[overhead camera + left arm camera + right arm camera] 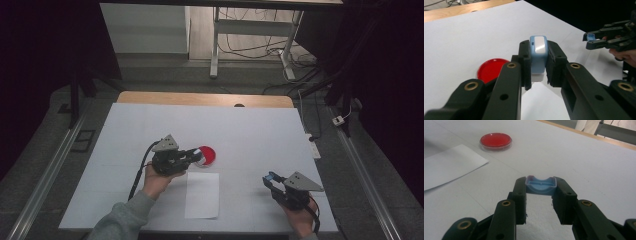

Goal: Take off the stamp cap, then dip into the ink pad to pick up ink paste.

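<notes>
Stamp body [538, 56], blue with a white base, sits clamped upright between the jaws of the left hand-held gripper [198, 156], held just above the worktop [250, 130] near the red dish [209, 155]. Over on the right, the right hand-held gripper [541, 187] pinches the blue cap [541, 185], a shallow little tray of plastic, hollow side up, well apart from the body. Both pairs of jaws stand narrow, each closed on its piece. A white sheet of paper [202, 195] lies flat between the two hands, nearer the person.

By the look of it this is light, stiff plastic, smooth on its flanks, so it could slip if the squeeze eases; the flat sides where the pads sit now look like the right place to hold it. The cap looks thin-walled, best taken across its short ends, as it is. The red dish looks shallow and could easily be nudged by the left hand-held gripper beside it.
</notes>
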`<state>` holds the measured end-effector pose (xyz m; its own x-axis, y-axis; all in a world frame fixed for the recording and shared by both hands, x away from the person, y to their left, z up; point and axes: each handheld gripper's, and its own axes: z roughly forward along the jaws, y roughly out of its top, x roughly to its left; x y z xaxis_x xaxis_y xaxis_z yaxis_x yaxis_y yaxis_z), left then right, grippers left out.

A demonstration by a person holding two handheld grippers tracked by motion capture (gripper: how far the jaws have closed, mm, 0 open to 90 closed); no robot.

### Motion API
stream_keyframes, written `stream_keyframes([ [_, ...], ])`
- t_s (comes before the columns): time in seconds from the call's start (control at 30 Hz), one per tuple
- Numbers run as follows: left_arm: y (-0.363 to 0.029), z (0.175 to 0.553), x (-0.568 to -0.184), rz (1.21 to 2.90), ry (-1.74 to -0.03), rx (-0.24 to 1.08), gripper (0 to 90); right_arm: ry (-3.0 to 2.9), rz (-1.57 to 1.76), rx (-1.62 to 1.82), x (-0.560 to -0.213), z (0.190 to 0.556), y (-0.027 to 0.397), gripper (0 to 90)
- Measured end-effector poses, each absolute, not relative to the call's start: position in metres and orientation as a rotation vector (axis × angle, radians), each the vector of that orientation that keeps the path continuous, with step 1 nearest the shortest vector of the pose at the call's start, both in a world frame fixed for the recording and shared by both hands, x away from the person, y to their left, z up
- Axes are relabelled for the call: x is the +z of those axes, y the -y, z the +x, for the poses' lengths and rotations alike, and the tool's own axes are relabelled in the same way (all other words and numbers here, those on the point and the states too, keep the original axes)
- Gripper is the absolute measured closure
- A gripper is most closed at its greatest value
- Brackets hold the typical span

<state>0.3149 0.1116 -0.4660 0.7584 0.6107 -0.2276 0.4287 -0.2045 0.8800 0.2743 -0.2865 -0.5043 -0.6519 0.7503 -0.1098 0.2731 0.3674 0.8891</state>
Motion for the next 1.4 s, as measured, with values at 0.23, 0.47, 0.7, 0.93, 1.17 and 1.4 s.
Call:
stream_keyframes([
  [0.23, -0.112, 0.321, -0.468, 1.853, -0.824, 0.232, 75.7, -2.133, 0.878, 1.238, -0.505, 0.275, 0.285, 65.0],
  [0.47, -0.11, 0.325, -0.471, 1.863, -0.833, 0.233, 75.6, -2.137, 0.874, 1.234, -0.505, 0.275, 0.285, 65.0],
  [0.7, -0.109, 0.331, -0.473, 1.873, -0.845, 0.238, 75.7, -2.135, 0.872, 1.231, -0.505, 0.275, 0.285, 65.0],
  [0.93, -0.108, 0.337, -0.475, 1.887, -0.852, 0.251, 75.6, -2.135, 0.875, 1.228, -0.506, 0.276, 0.285, 65.0],
  [1.17, -0.104, 0.343, -0.476, 1.897, -0.853, 0.258, 75.7, -2.121, 0.883, 1.23, -0.504, 0.276, 0.287, 65.0],
  [1.4, -0.102, 0.349, -0.48, 1.907, -0.889, 0.253, 75.7, -2.12, 0.887, 1.226, -0.504, 0.277, 0.288, 65.0],
])
